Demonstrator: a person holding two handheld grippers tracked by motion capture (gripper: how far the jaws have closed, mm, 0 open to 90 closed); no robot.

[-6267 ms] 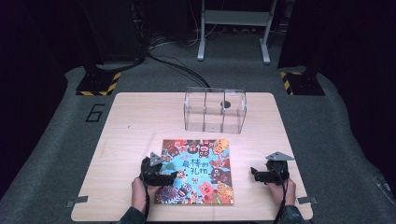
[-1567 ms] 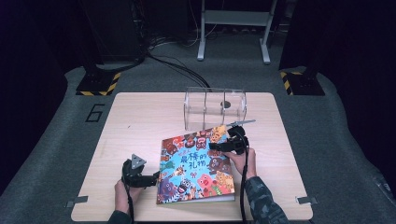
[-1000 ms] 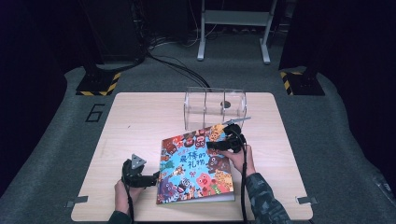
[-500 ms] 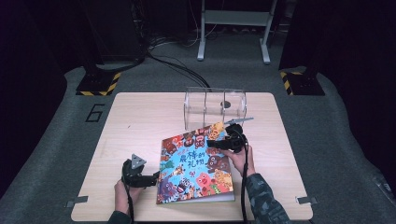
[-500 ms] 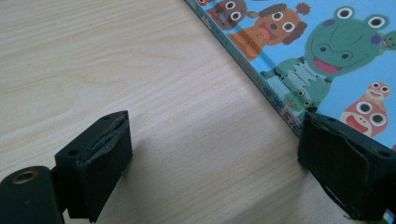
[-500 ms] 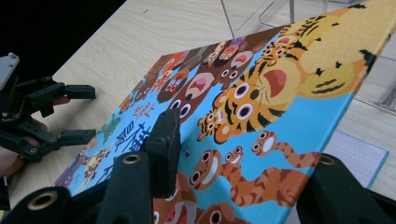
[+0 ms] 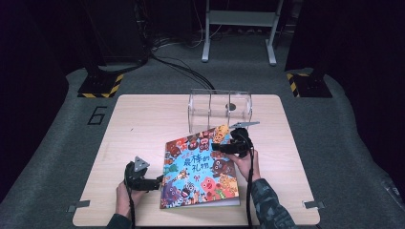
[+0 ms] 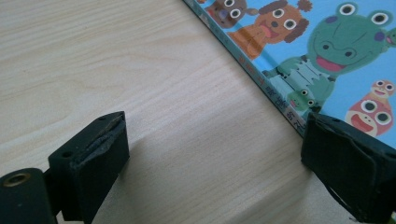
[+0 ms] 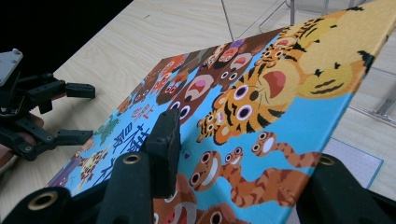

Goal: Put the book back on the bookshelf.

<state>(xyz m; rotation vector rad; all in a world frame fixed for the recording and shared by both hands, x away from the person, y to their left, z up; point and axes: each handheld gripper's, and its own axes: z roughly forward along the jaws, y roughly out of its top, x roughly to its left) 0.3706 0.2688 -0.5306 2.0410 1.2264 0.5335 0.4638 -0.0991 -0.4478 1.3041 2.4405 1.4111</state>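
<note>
Book (image 7: 199, 167): glossy printed cover. Table (image 7: 143, 124): pale matt wood grain. Far box (image 7: 219, 109): clear plastic. Pads (image 8: 93, 154): matt black rubber.

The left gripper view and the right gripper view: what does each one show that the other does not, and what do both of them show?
Left gripper view: its own open gripper low over the bare wooden table, with one jaw beside the book's spine edge, and a green frog on the cover.

Right gripper view: its gripper shut on the picture book, the cover's edge raised off the table, a tiger, the clear plastic box behind, and the left gripper farther off.

Both: the colourful book cover and the light wooden tabletop.
</note>
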